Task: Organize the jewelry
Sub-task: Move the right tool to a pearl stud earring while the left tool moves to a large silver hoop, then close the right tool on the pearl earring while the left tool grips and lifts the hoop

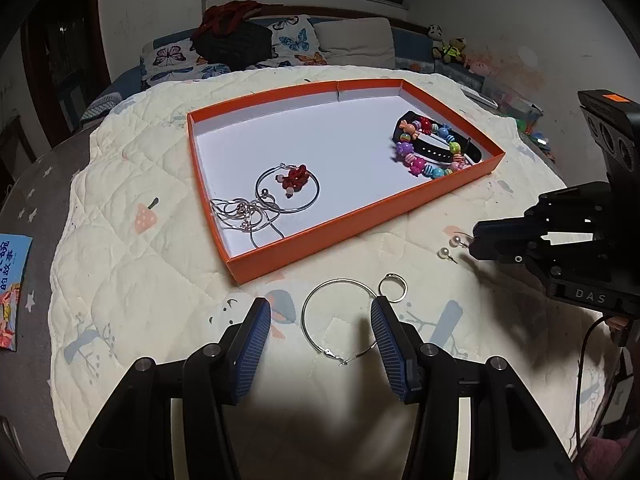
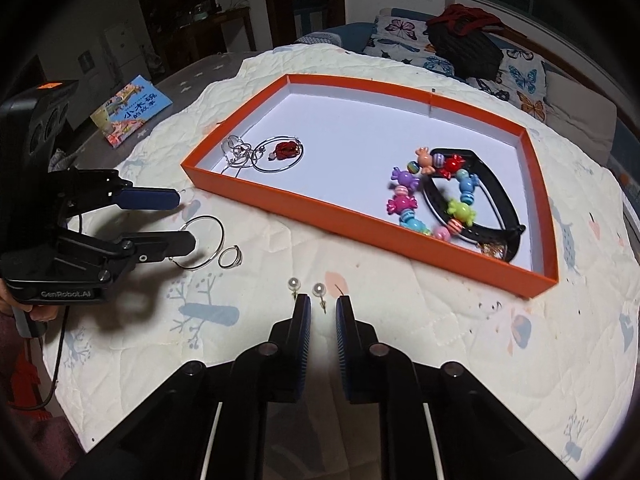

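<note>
An orange tray [image 1: 360, 216] [image 2: 360, 236] with a white floor lies on the quilt. It holds a silver hoop with a red charm [image 1: 294, 182] [image 2: 286, 148], a silver chain [image 1: 244, 216] [image 2: 236, 154], a colourful bead bracelet [image 1: 430, 148] [image 2: 432, 196] and a black band [image 1: 444, 148] [image 2: 500, 200]. On the quilt lie a large silver hoop [image 1: 320, 300] [image 2: 208, 222], a small ring [image 1: 393, 288] [image 2: 231, 257] and two pearl earrings [image 1: 450, 248] [image 2: 319, 290]. My left gripper [image 1: 320, 310] [image 2: 184, 218] is open around the hoop. My right gripper [image 2: 323, 304] [image 1: 474, 242] is open, with one pearl earring's post between its fingertips.
A picture book [image 2: 130, 110] [image 1: 12, 288] lies on the grey surface left of the quilt. A sofa with butterfly cushions [image 1: 280, 46] and a dark bag [image 2: 468, 52] stands behind. A cable [image 1: 584, 380] hangs from the right gripper.
</note>
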Demonstrator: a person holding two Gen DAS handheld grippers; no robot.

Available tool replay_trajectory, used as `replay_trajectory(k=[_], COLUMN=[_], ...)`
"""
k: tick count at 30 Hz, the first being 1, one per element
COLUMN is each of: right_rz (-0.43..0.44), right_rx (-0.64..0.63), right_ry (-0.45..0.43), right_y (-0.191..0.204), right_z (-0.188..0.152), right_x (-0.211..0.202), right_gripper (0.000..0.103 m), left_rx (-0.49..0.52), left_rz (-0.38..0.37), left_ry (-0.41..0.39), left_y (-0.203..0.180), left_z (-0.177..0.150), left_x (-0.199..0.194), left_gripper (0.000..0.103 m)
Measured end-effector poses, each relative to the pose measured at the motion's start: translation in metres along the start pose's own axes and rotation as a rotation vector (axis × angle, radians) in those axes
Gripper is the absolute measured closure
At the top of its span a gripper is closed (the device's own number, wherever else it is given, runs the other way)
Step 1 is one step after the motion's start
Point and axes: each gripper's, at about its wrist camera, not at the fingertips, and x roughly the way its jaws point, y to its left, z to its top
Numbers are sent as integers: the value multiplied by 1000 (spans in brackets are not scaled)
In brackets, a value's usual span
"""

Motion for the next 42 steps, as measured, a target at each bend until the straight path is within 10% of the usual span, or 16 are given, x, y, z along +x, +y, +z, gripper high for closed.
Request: replay_trajectory(k=[42], right_rz=[-57], right_rx=[12], right_ry=[-62], right_y=[-7], right_z=[-3], right_x=[-21], right_gripper=[93], left_rx=[101], left_rz=[3], left_ry=[25], left_y=[-21], left_z=[-1], left_x=[17], left_gripper=[51])
